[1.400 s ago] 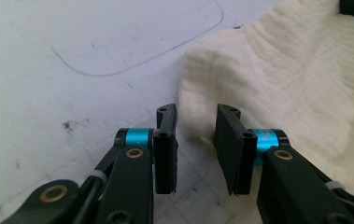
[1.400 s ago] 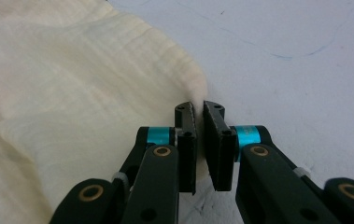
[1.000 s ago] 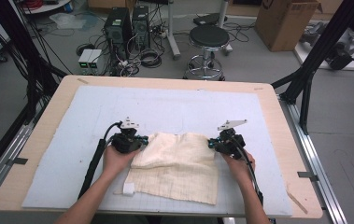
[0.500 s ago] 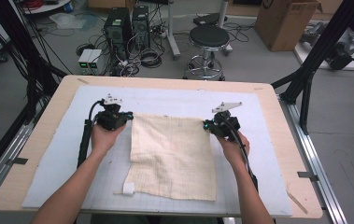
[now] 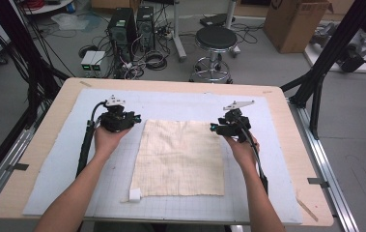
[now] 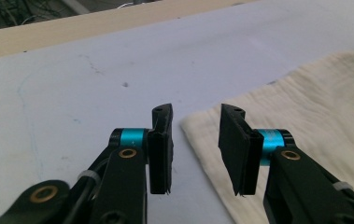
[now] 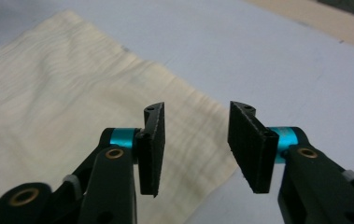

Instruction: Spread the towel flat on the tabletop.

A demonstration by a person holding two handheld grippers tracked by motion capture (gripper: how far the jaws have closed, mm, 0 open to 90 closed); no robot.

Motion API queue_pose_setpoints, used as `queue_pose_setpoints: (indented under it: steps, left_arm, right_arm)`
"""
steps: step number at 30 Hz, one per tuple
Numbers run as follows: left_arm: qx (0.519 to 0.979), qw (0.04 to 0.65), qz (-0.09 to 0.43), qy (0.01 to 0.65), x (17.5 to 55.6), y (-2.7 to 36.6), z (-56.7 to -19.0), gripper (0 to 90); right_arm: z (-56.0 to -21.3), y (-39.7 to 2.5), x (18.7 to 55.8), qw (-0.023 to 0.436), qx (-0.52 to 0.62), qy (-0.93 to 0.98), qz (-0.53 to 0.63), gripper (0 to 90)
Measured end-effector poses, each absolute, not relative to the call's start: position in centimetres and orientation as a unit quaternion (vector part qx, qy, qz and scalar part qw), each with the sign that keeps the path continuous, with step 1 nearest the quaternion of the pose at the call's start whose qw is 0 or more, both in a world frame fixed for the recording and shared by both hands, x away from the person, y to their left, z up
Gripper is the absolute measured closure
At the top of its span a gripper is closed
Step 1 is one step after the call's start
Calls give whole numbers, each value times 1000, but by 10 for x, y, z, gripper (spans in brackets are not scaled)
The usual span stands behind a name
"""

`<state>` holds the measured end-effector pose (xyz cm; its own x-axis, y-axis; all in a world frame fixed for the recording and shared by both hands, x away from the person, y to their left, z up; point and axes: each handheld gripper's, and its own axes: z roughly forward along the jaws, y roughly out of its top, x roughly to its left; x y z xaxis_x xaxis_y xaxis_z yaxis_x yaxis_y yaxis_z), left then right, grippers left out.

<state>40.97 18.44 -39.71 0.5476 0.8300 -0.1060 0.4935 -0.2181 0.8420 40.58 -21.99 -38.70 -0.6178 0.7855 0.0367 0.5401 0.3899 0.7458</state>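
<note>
A cream-coloured cloth point(image 5: 180, 157) lies spread flat and square near the middle of the desk point(image 5: 40, 145), on a pale blue gridded mat point(image 5: 64, 164). Its weave shows faint lines and light wrinkles, and a small white tag point(image 5: 135, 195) sits at its near left corner. The left hand-held gripper point(image 5: 134, 118) hovers just beside the cloth's far left corner, jaws parted and empty. The right hand-held gripper point(image 5: 213, 127) sits at the far right corner, jaws likewise apart and gripping nothing, with the cloth's edge below them.
</note>
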Motion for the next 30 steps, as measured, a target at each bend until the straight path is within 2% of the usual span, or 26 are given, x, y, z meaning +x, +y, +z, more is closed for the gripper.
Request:
queue_pose_setpoints:
  steps: [2, 3, 4, 9, 14, 18, 22, 25, 28, 30]
  left_arm:
    - [762, 458, 181, 422, 398, 184, -396, 618]
    - [766, 460, 177, 412, 391, 184, -395, 612]
    - [769, 462, 173, 406, 386, 184, -395, 603]
    - [786, 472, 158, 367, 350, 184, -398, 562]
    - [801, 476, 137, 336, 314, 185, -407, 517]
    - [808, 481, 123, 319, 285, 188, -419, 447]
    - [832, 464, 97, 289, 263, 189, -430, 419]
    - [843, 460, 87, 267, 255, 188, -433, 428]
    - [857, 447, 69, 245, 252, 186, -438, 514]
    - [867, 437, 62, 232, 250, 184, -442, 553]
  right_arm:
    - [-384, -219, 396, 144, 394, 822, 386, 522]
    - [-382, -218, 389, 152, 383, 823, 392, 515]
    - [-381, -218, 380, 161, 370, 823, 400, 498]
    - [-382, -216, 346, 137, 333, 825, 435, 383]
    - [-393, -212, 312, 120, 295, 843, 434, 292]
    - [-407, -211, 292, 113, 277, 851, 431, 261]
    - [-420, -213, 275, 103, 270, 859, 422, 229]
    - [-426, -216, 265, 100, 263, 862, 421, 286]
    - [-431, -219, 258, 93, 250, 873, 409, 453]
    - [-433, -219, 256, 77, 244, 881, 398, 514]
